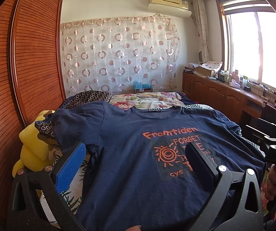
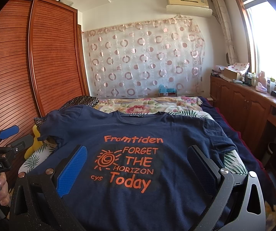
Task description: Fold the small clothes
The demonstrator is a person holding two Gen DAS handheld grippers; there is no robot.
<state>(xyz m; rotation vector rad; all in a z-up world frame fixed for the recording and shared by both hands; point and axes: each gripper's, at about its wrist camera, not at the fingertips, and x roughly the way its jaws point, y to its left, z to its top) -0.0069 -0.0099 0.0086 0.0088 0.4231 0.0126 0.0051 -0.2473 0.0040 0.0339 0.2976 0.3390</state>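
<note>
Both grippers hover level over the spread navy T-shirt, left gripper and right gripper side by side, jaws spread wide, gripping nothing.

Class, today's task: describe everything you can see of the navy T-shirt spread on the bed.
The navy T-shirt is a soft knit, short-sleeved, with a round ribbed neckline and a dark label inside. It lies face up and unfolded on the bed, collar away from the cameras. Orange print shows a spiral sun and the words "Framtiden", "Forget the Horizon Today" and "cys". Its sleeve nearest the wardrobe is rumpled. The left gripper and right gripper are both open above it, gripping nothing.
</note>
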